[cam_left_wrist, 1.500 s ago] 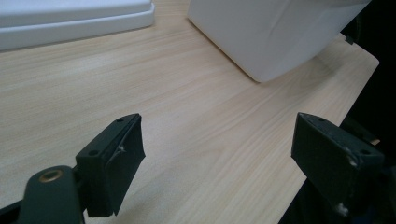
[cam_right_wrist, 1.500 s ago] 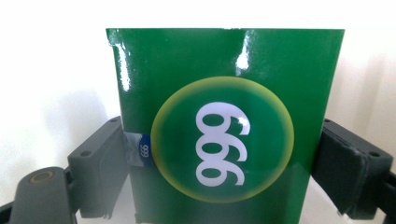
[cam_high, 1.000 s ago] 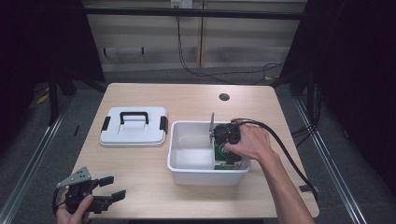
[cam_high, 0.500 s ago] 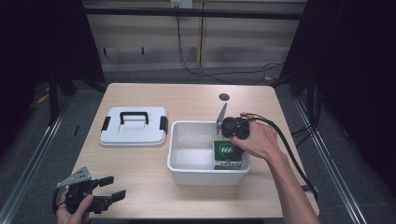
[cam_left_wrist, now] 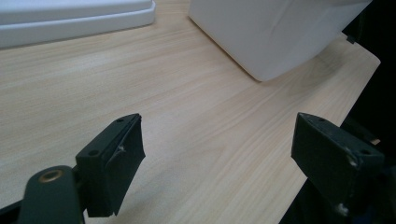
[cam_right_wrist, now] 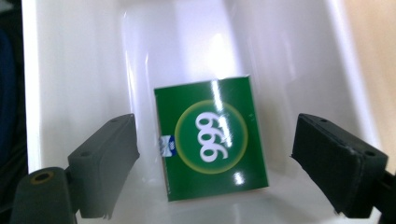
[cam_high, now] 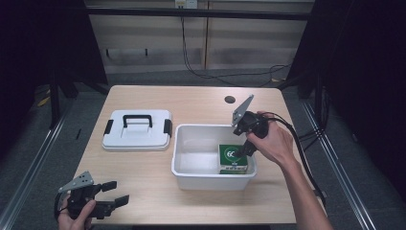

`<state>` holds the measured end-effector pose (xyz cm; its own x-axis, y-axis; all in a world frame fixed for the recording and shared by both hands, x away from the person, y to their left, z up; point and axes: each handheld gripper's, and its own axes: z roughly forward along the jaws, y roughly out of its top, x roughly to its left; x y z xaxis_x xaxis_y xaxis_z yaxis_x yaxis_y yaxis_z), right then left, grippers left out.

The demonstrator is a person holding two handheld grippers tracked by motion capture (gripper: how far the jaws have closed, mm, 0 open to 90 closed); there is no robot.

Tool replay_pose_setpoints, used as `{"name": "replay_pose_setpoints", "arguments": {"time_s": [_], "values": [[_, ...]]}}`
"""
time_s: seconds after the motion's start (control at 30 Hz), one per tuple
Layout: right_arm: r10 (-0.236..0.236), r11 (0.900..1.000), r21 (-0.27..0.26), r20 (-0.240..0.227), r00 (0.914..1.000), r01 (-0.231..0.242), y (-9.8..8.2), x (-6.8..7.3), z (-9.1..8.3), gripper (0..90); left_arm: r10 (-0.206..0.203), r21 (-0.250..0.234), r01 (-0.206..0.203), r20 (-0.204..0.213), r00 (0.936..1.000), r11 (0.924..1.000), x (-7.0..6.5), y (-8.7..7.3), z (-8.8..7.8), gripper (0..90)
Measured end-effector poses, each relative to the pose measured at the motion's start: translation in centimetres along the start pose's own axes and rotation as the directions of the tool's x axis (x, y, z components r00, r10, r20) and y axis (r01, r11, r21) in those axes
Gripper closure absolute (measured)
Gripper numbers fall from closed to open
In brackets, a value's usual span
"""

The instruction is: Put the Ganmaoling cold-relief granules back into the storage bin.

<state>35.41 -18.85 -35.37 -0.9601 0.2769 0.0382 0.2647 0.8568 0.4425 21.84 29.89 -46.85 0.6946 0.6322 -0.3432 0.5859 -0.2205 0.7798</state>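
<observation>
The green cardboard box with the white "999" roundel [cam_right_wrist: 212,144] is seen lying flat on the floor of the white rectangular plastic tub [cam_high: 184,168], tucked into the tub's right-hand corner nearest the person. No contact is made with it: in the right gripper view it is framed between the two black jaws, with clear white plastic showing on either side. The right gripper [cam_high: 248,142] is held above that corner of the tub, pointing down into it, gripped by the person's right hand [cam_high: 273,141]. Its jaws have just been closing a little, yet a wide gap is kept, and nothing is pinched between them; the box lies below, apart from the pads.

Over on the near left corner of the pale wooden counter [cam_high: 143,172], the left gripper [cam_high: 114,192] is held low by the left hand [cam_high: 76,215], well apart from the tub. Its jaws are spread wide and empty, with bare wood grain seen between them in the left gripper view. Ahead of them, one outer corner of the tub [cam_left_wrist: 275,32] is caught by that view.

The white flat plastic lid with the black handle and black side clips [cam_high: 138,130] is found lying on the counter just left of the tub, close beside it. A small dark round hole [cam_high: 230,99] is noted in the counter beyond the tub.
</observation>
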Motion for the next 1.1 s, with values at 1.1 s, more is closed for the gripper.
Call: {"name": "replay_pose_setpoints", "arguments": {"time_s": [1.1], "values": [[0.329, 0.818, -0.536, 0.141, 0.9336, -0.208, -12.5, 3.7, -3.8, 17.5, -0.002, 0.007, 0.003, -0.005, 1.0, 1.0, 0.0, 0.0, 0.1, 17.0]]}}
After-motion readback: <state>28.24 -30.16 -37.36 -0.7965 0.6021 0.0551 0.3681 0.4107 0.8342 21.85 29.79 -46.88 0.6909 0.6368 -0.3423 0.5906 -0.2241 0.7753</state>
